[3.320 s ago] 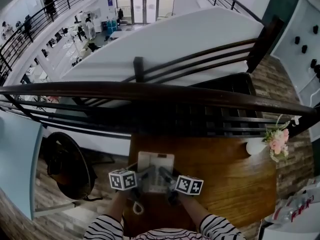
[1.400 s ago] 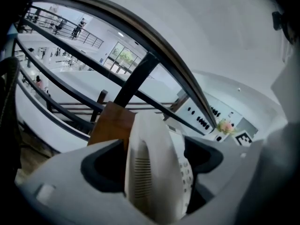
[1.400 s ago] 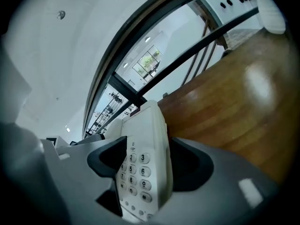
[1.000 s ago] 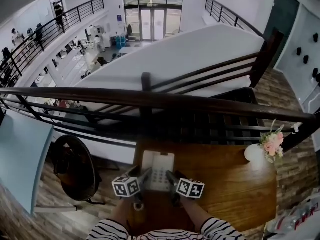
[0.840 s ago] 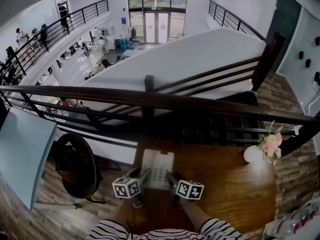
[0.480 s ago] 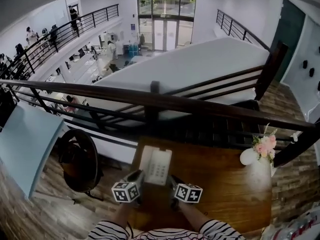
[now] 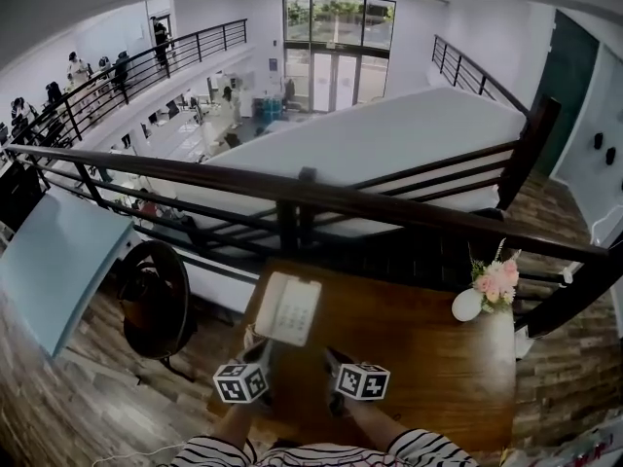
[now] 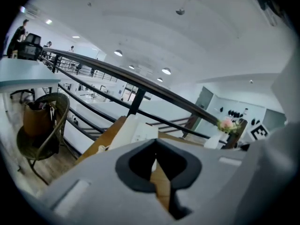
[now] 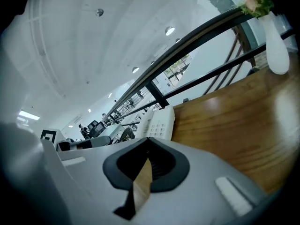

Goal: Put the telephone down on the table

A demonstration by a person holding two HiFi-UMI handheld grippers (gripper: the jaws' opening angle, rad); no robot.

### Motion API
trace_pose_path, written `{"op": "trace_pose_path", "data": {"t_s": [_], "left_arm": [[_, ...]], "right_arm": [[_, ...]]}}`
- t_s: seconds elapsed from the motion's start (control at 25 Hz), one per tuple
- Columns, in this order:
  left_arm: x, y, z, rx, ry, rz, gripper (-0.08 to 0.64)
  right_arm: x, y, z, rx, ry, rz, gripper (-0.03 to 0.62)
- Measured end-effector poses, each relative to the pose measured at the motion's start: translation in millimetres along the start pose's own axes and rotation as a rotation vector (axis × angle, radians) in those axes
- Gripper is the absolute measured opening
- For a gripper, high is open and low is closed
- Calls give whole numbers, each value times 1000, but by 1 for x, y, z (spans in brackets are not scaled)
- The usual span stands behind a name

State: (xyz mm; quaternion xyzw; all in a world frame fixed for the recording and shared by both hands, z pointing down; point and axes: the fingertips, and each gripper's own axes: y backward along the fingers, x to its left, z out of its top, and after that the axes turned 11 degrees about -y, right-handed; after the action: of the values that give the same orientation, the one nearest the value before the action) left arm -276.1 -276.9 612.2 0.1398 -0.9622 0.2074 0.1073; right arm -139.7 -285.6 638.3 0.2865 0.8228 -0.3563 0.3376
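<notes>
Resting flat on the wooden table [image 7: 428,358], the white telephone [image 7: 288,307] lies just ahead of the left gripper [image 7: 255,350] fingertips and ahead and to the left of the right gripper [image 7: 334,360], clear of both and touched by neither. Both pairs of jaws have just been closing and now meet pad to pad with nothing between them, as each gripper view shows, so the placing looks done. The remaining risk, judged from how things lie, comes from position: the telephone sits close to the table's left edge, beyond the left fingers, with open floor and a wicker chair [image 7: 156,300] below that side. A careless sweep of the closed left jaws forward or sideways could nudge it toward that edge and over. A small pale shape beside the left fingertips may be its cord, though this is too small to confirm; if so, snagging it would drag the set along. Far off to the right of the right fingers stands a white vase [image 7: 467,305] of pink flowers, top-heavy and easily toppled by a wide swing. Counted: one telephone, two grippers, one table, one vase, one chair.
</notes>
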Motion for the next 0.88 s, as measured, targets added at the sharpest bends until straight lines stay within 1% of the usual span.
{"op": "trace_pose_path", "data": {"t_s": [0.12,0.4,0.56,0.88], "left_arm": [[-29,21,-20,-2,6,17,2],[-83,66,-44,-20,12,66,2],[-117,87,-59,-47,-3,82,2],[-157,132,-85,-73,14,105,2]], "right_arm": [[-6,33,-15,17,23,21,-1],[-16,97,-36,57,57,46,-2],[-26,134,-52,66,80,69,-1],[-32,185,-85,93,112,76,-2]]}}
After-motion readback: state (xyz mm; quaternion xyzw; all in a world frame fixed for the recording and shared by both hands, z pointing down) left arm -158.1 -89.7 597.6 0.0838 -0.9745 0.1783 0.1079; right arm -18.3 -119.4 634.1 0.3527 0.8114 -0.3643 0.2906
